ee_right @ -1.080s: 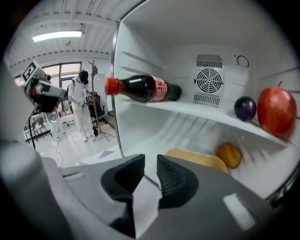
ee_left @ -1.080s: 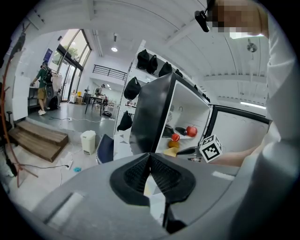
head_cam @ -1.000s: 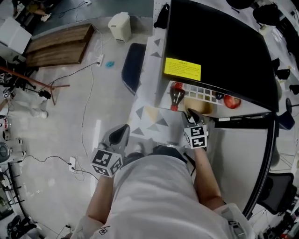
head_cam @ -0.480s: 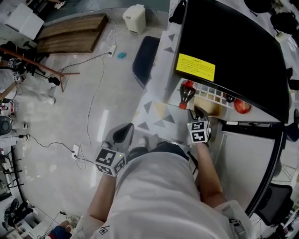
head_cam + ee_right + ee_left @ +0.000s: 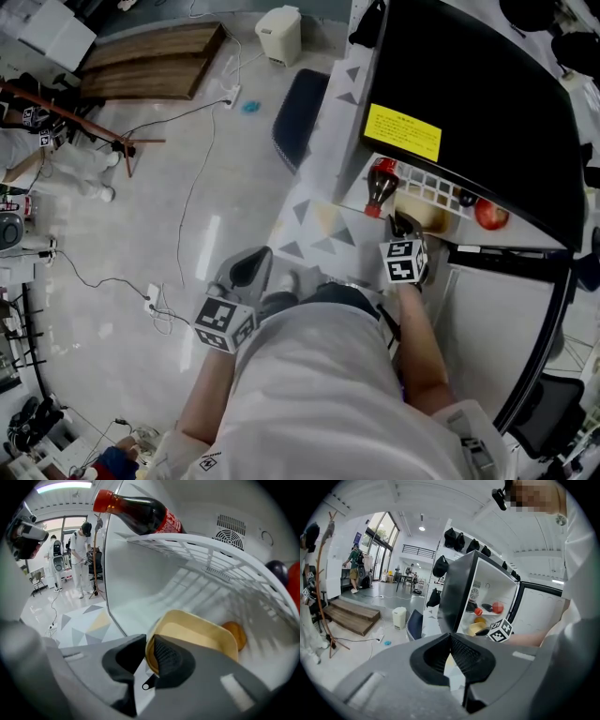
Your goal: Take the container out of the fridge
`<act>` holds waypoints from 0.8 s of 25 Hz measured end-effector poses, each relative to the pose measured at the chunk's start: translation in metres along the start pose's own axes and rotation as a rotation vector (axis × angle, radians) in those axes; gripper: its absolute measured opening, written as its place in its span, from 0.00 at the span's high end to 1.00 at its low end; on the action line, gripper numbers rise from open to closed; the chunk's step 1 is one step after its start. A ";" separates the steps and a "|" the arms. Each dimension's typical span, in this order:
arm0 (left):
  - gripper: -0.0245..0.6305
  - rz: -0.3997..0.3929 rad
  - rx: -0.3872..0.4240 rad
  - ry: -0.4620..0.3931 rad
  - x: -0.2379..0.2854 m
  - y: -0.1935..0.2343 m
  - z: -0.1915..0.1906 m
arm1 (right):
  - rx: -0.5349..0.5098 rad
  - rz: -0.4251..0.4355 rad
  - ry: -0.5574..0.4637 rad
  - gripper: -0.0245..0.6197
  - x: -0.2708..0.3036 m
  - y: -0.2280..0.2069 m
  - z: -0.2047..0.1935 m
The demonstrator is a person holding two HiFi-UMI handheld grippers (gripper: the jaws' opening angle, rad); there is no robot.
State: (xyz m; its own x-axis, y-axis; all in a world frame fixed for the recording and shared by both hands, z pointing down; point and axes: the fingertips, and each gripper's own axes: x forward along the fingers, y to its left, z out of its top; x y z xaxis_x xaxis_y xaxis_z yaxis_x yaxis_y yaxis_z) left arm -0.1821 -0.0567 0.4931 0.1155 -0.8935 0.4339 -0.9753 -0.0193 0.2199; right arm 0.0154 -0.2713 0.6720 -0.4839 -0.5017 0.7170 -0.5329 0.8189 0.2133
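The black fridge (image 5: 469,84) stands open. A pale yellow container (image 5: 201,637) sits on its lower shelf; it also shows in the head view (image 5: 424,216) and in the left gripper view (image 5: 477,628). My right gripper (image 5: 149,641) reaches into the fridge (image 5: 398,225). Its jaws are closing, with the container's near rim pinched between the pads. My left gripper (image 5: 251,265) hangs low at my left side over the floor, away from the fridge. Its jaws (image 5: 450,637) meet at the tips with nothing in them.
A cola bottle (image 5: 140,513) lies on the white wire shelf (image 5: 211,550) above the container, next to a dark plum (image 5: 276,569) and a red apple (image 5: 489,214). An orange fruit (image 5: 234,633) sits behind the container. The fridge door (image 5: 487,319) stands open at the right.
My right gripper has pushed forward into the fridge up to the container. The left gripper has stayed at my side.
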 end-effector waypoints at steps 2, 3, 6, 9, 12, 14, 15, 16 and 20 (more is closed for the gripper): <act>0.95 -0.005 -0.002 -0.002 0.000 0.000 0.000 | 0.001 0.000 0.004 0.88 -0.001 0.000 -0.001; 0.95 -0.007 -0.002 -0.004 0.000 0.000 0.001 | 0.002 0.001 0.002 0.88 -0.002 0.001 -0.001; 0.95 -0.014 0.003 -0.005 0.001 0.001 0.003 | 0.012 0.009 -0.012 0.90 -0.006 0.004 0.003; 0.95 -0.032 0.013 -0.004 0.004 0.000 0.004 | 0.028 0.013 -0.029 0.91 -0.014 0.006 0.007; 0.95 -0.058 0.022 -0.004 0.008 -0.003 0.005 | 0.066 0.025 -0.056 0.93 -0.025 0.009 0.013; 0.95 -0.080 0.030 -0.004 0.011 -0.006 0.006 | 0.107 0.040 -0.074 0.93 -0.033 0.013 0.016; 0.95 -0.092 0.035 -0.005 0.013 -0.007 0.006 | 0.127 0.047 -0.082 0.93 -0.037 0.014 0.017; 0.95 -0.105 0.040 -0.005 0.014 -0.009 0.008 | 0.147 0.053 -0.091 0.93 -0.041 0.015 0.018; 0.95 -0.146 0.062 -0.004 0.021 -0.018 0.010 | 0.209 0.084 -0.131 0.93 -0.059 0.021 0.025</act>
State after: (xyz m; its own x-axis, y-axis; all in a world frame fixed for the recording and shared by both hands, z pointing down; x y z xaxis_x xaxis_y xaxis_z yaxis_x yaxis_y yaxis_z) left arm -0.1645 -0.0797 0.4893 0.2560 -0.8811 0.3976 -0.9580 -0.1763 0.2262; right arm 0.0152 -0.2317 0.6174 -0.6112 -0.4775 0.6312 -0.6125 0.7905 0.0049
